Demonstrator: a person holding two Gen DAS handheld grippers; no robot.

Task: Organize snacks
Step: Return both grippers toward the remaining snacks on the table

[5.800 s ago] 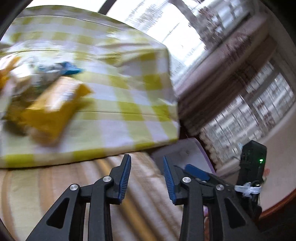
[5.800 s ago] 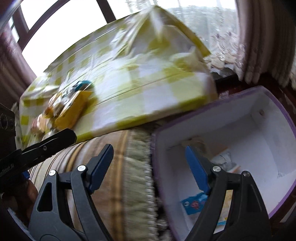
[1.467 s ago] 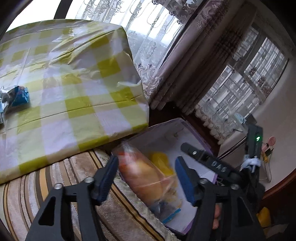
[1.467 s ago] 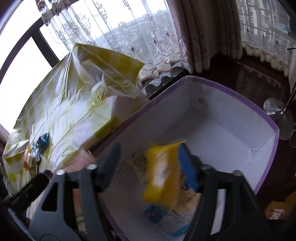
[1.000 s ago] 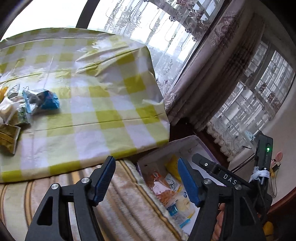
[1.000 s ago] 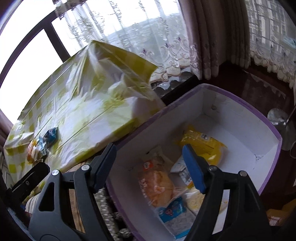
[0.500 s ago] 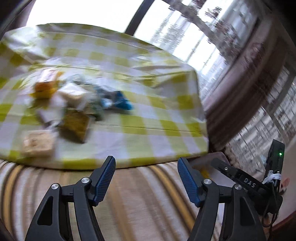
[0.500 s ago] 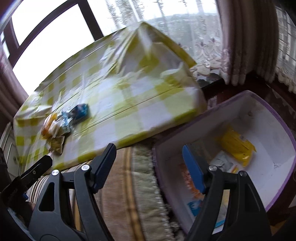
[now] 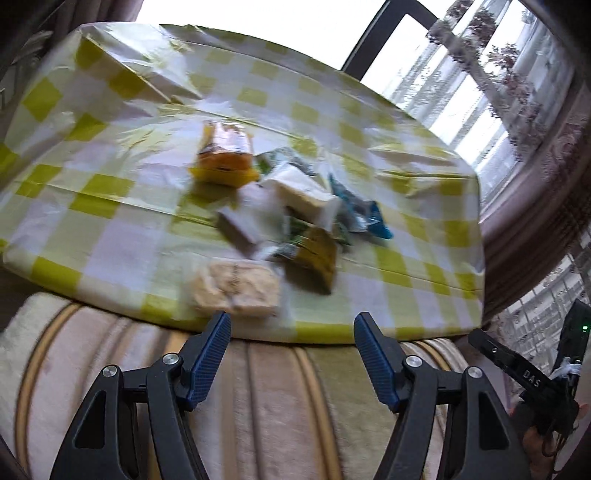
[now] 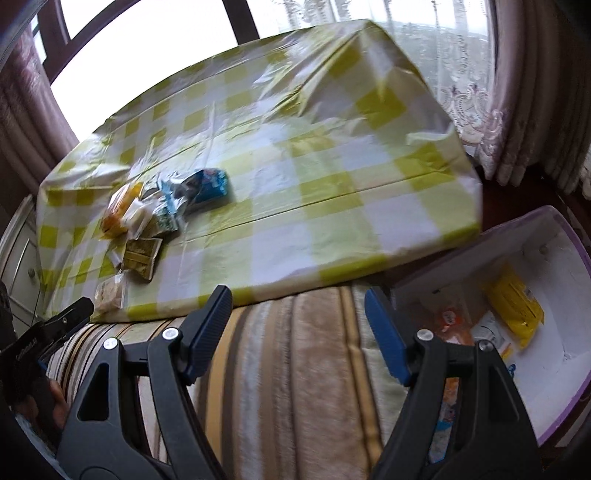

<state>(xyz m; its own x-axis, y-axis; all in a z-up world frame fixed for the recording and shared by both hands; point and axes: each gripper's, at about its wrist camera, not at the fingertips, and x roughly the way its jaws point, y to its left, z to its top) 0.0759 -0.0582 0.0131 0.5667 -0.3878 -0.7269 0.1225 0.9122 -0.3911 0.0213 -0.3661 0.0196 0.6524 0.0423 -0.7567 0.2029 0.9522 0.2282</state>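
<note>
windows (image 9: 236,14): bright daylight | curtains (image 10: 532,92): lace, drapes | table (image 10: 332,177): yellow-checked cloth | striped blanket (image 9: 280,402)

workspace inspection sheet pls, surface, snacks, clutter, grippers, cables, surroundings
surface: table under a yellow-checked cloth, striped blanket in front.
job's things: snack pile on the cloth; pale packet nearest the edge; purple-rimmed box beside the table holds a yellow packet and other snacks.
clutter: nothing seen.
grippers: left gripper and right gripper open, empty.
cables: thin cords by the device at far right.
surroundings: windows, lace curtains.
</note>
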